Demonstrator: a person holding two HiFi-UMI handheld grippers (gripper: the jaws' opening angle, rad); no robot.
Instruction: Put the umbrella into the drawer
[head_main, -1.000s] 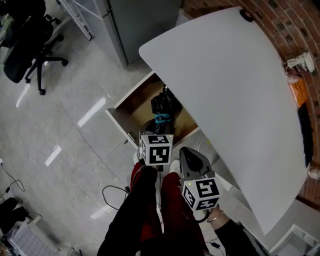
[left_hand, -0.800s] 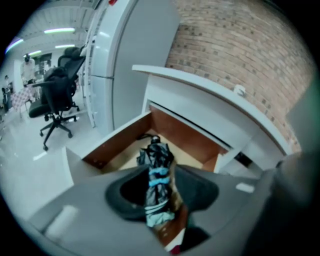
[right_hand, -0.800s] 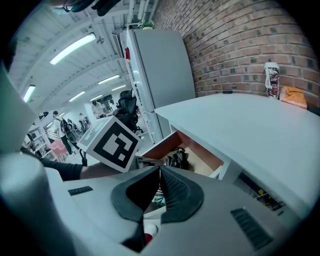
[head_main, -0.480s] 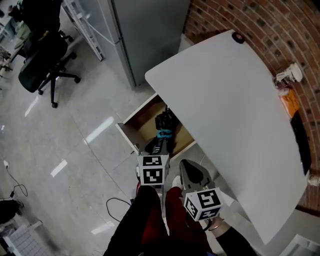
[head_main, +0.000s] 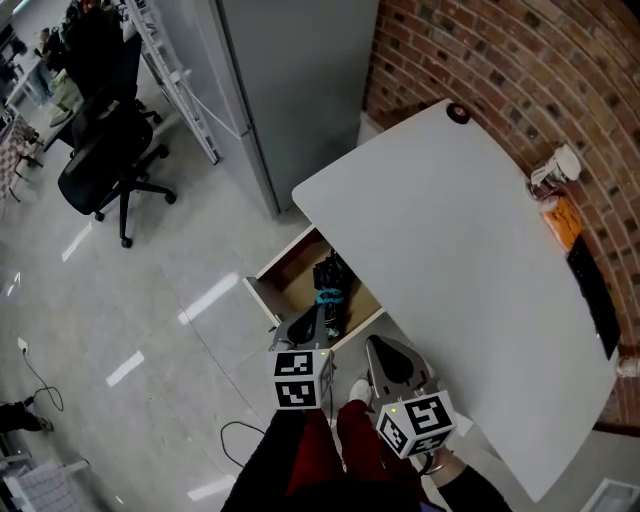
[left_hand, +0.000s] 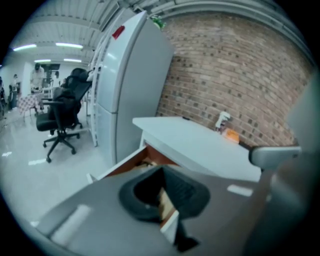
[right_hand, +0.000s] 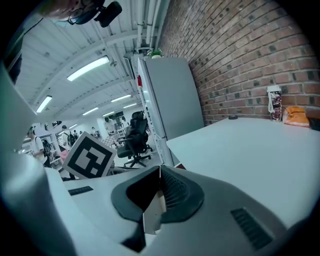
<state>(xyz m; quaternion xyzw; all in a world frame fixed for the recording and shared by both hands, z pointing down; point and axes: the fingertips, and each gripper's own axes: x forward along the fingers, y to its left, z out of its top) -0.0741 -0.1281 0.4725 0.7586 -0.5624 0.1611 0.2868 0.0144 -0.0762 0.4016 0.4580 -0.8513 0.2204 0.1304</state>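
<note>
Left tongs (head_main: 306, 324), right tongs (head_main: 388, 348) risen; umbrella (head_main: 330, 284) in drawer (head_main: 263, 293) beyond.

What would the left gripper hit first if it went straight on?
Probably the open drawer, either its front edge or the umbrella lying inside; depth is hard to judge from here.

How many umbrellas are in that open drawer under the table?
1. A black folded umbrella with a teal strap lies in the open drawer beneath the edge of the white table. The table covers the drawer's back, so another could be hidden there.
</note>
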